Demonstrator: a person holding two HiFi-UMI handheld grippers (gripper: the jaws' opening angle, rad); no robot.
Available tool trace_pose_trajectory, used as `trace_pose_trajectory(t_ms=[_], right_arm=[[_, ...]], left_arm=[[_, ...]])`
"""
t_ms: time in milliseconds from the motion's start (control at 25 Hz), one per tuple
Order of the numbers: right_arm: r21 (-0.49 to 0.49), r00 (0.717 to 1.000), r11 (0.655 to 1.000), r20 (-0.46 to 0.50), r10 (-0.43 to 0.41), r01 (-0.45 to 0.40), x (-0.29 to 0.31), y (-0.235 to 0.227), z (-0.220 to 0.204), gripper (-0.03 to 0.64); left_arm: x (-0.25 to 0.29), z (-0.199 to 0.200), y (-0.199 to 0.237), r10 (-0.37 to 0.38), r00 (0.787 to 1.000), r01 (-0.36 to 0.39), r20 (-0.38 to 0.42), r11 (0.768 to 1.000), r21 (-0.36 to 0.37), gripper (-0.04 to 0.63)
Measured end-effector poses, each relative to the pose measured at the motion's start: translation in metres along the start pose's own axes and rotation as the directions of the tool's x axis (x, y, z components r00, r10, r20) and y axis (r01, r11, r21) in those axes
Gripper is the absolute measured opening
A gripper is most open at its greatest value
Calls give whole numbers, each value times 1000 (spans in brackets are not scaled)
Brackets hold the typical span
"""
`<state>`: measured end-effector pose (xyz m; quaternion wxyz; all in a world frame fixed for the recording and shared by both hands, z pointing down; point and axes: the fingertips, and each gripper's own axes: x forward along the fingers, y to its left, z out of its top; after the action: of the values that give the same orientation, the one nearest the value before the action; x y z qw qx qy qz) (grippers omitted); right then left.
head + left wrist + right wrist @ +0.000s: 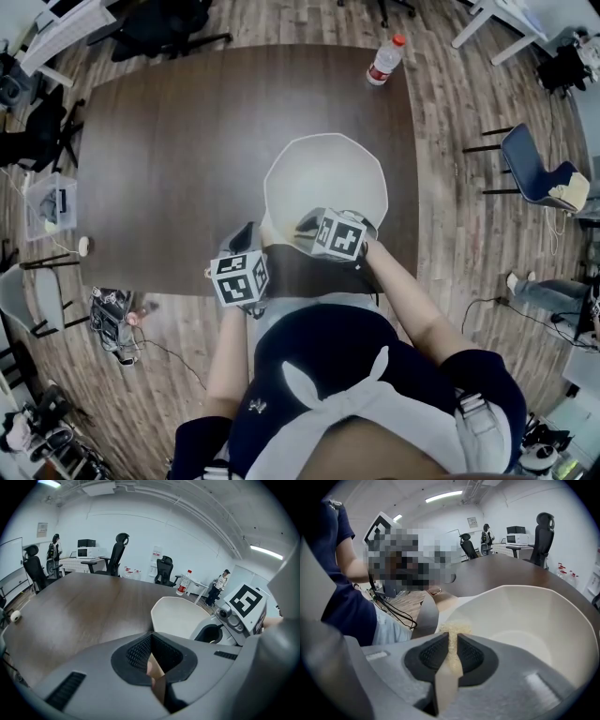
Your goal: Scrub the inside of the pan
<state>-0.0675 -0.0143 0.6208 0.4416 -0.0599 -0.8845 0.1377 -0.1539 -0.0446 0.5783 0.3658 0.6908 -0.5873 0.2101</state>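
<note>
Table: a big dark brown table (169, 141) fills the middle of the room, with a wood floor all round it.
Pan: the white pan (323, 173) sits on the table, close to the edge where the person stands. It has tall sides. Its inside is bare and pale, with no foam, water or dirt that I can see.
Left gripper: the left gripper (152, 660) is just beside the pan, on its left. Its jaws are squeezed tight on a thin tan handle (157, 674).
Right gripper: the right gripper (452, 644) is at the pan's near rim and tips down toward the inside. Its jaws are pinched on a scrub pad (452, 632).
Bottle: a bottle (385, 59) with a red cap stands at the far corner, well apart from the pan.
Handle: it looks like the pan's own, so I think the left gripper keeps the pan from sliding.
Scrub pad: thin, cream and rough on top. It pokes out past the jaws, over the near wall. I cannot tell if it touches the pan.
Done: the pan is held and the pad is gripped at the rim.
Left to do: I think all the rubbing, over the bottom and round the walls.
</note>
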Motion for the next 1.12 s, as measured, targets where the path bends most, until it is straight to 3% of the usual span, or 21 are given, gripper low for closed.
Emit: trace_pose_trajectory(t_ms=[560,840,1120], right_arm=[[-7,995,998,80,-59,60,13,-17,23,55],[-59,991,992,75,-109,113,16,-32,30,55],[-34,976,981,117,-186,191,16,-49,38,55]], left_arm=[[2,-2,7,-1,1000,1,-15,1000,-10,3],[5,-1,7,-3,1000,3,-19,1000,-14,3],[9,-1,6,-8,1000,7,-23,1000,-13,3]])
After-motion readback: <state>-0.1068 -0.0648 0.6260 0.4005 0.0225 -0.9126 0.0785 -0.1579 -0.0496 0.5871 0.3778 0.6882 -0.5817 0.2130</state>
